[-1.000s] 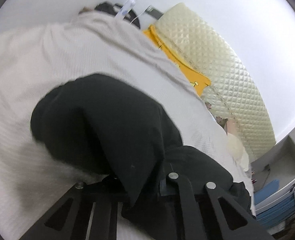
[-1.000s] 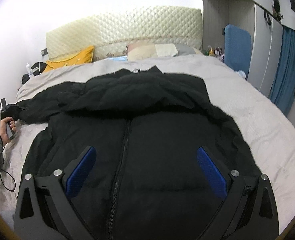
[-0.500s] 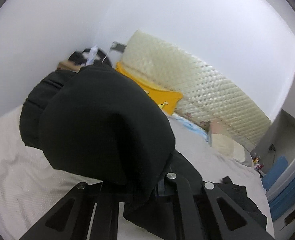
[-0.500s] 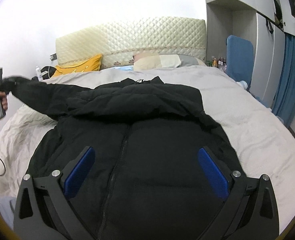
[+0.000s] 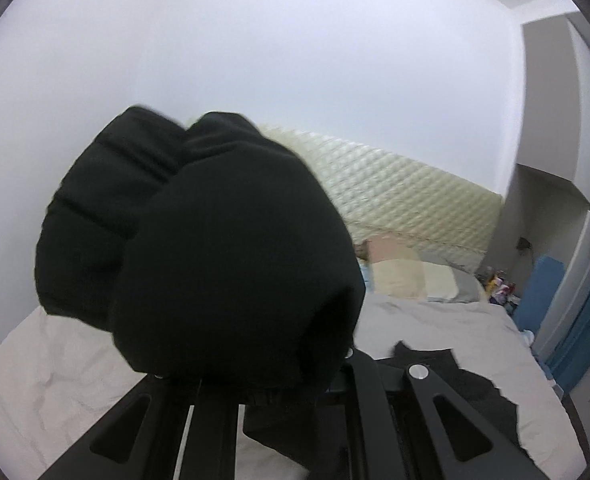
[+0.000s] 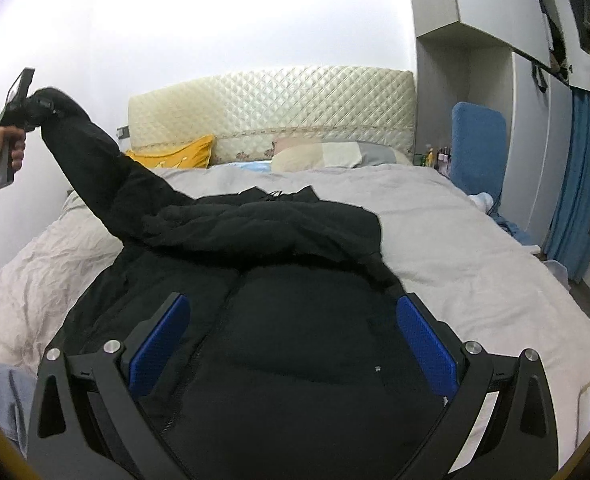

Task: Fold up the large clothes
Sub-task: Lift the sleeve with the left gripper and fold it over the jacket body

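A black puffer jacket (image 6: 279, 320) lies front up on the bed (image 6: 475, 256), zipper towards me. My left gripper (image 6: 35, 108) is shut on the cuff of the jacket's left sleeve (image 6: 91, 168) and holds it high above the bed's left side. In the left wrist view the bunched cuff (image 5: 231, 264) fills the middle and hides the fingertips. My right gripper (image 6: 291, 340) is open and empty, hovering over the jacket's lower front, blue pads (image 6: 425, 344) wide apart.
A quilted cream headboard (image 6: 271, 108) stands at the back, with a yellow cushion (image 6: 175, 156) and a pillow (image 6: 335, 156). A blue padded board (image 6: 479, 144), cupboards and a blue curtain (image 6: 575, 184) are on the right. The white wall is on the left.
My left gripper has lifted the sleeve cuff from the bed's left edge high into the air. My right gripper has stayed open over the jacket.
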